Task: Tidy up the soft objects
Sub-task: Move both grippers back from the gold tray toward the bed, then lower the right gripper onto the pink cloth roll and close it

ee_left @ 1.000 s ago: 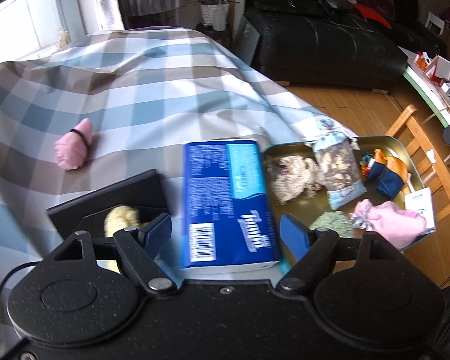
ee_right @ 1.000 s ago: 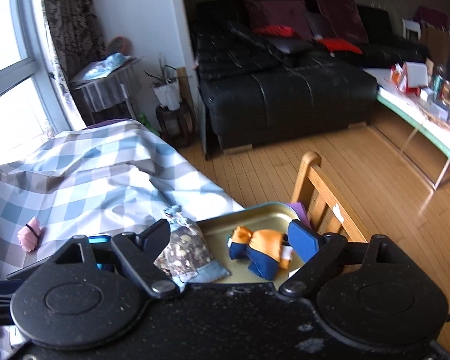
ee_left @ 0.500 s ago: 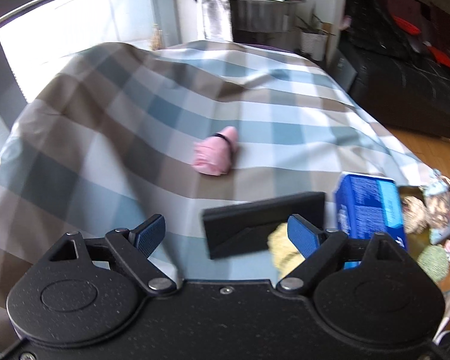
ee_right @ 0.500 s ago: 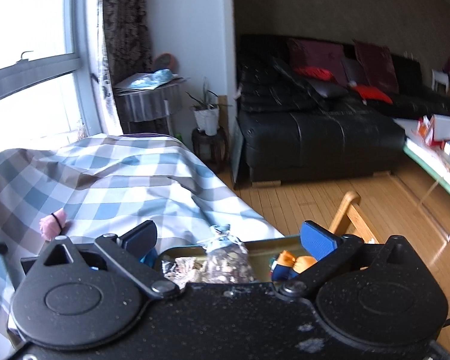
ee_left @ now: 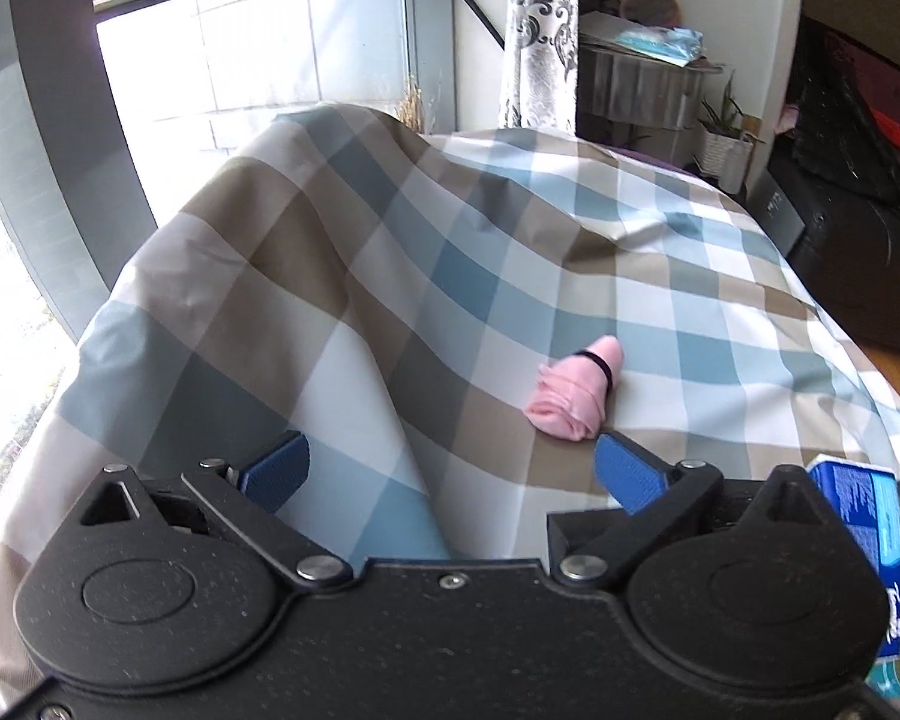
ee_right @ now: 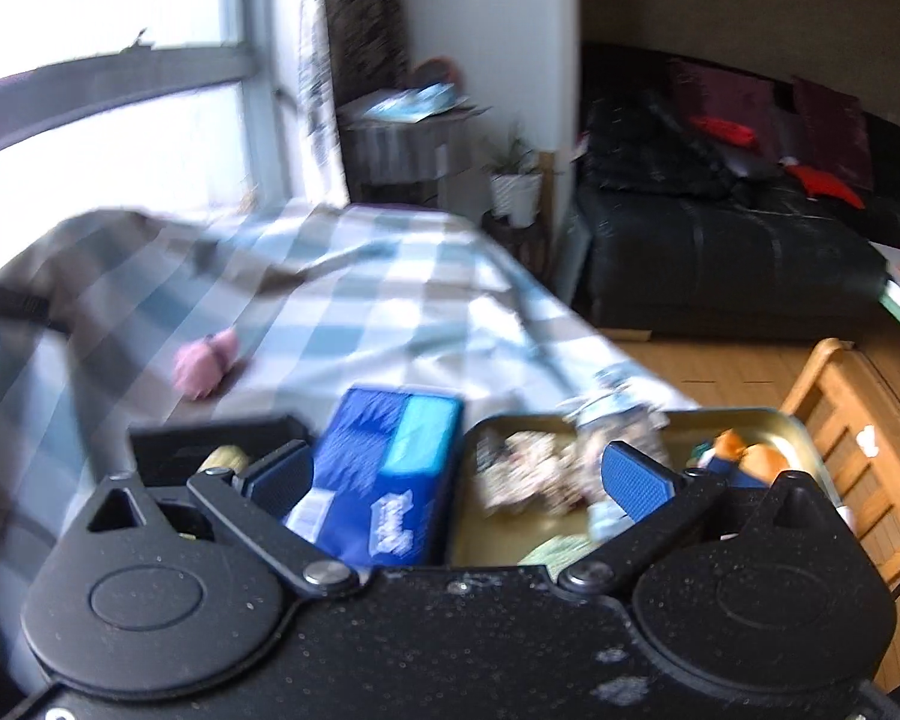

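Note:
A pink rolled cloth (ee_left: 576, 396) with a black band lies on the checked bedcover (ee_left: 426, 276), just beyond the right finger of my left gripper (ee_left: 450, 468). That gripper's jaws are opening and nothing is between them. My right gripper (ee_right: 456, 480) stands open over a blue tissue pack (ee_right: 384, 480) and the gold tray (ee_right: 750, 420) without touching either. The tray holds a woolly bundle (ee_right: 528, 468), a patterned pouch (ee_right: 618, 420), an orange and blue plush (ee_right: 744, 456) and a green piece (ee_right: 558, 549). The pink rolled cloth (ee_right: 204, 363) lies farther back on the left.
A black box (ee_right: 210, 438) with a yellow item (ee_right: 225, 456) inside sits left of the tissue pack. A wooden chair (ee_right: 840, 420) stands right of the tray. A black sofa (ee_right: 720, 252), a potted plant (ee_right: 516, 180) and a window (ee_left: 252, 60) lie beyond the bed.
Both views have swung left. The left gripper left the tissue pack and tray for the pink roll, and its jaws widened. The right gripper's jaws widened and now frame the tissue pack.

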The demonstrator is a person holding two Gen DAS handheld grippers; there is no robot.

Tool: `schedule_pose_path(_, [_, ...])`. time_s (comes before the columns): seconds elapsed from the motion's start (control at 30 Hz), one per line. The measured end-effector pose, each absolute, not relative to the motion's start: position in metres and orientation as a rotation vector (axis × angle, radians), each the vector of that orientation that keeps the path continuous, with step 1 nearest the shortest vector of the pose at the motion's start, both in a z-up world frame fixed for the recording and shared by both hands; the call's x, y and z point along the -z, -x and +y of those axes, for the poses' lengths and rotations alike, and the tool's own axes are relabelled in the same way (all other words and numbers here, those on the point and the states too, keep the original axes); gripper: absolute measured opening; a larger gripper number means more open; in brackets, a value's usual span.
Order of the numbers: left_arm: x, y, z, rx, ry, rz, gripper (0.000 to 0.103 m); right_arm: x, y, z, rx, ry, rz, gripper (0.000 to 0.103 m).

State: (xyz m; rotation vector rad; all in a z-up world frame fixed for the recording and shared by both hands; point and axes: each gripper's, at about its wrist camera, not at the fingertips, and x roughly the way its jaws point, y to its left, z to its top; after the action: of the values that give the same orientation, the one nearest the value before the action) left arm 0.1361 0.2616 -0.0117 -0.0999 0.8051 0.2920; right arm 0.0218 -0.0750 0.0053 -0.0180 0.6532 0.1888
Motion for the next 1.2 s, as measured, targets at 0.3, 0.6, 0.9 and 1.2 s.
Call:
schedule_pose_path(0.3, [0.015,-0.170,0.264,-0.237,0.068,0.810,0.099,0.013,-0.014,-0.021,-0.330,0.058,0.720,0.103])
schedule_pose_path(0.6, [0.024,-0.189,0.264,-0.193,0.060,0.809,0.099,0.024,-0.025,0.030,-0.422,0.078,0.755,0.103])
schedule_pose_path(0.9, [0.035,-0.196,0.273,-0.225,0.111,0.893,0.099,0.041,-0.051,0.076,-0.493,0.148,0.786,0.102])
schedule_pose_path(1.2, [0.022,-0.191,0.303,-0.310,0.225,0.880,0.099,0.029,-0.115,0.110,-0.505,0.216,0.738,0.102])
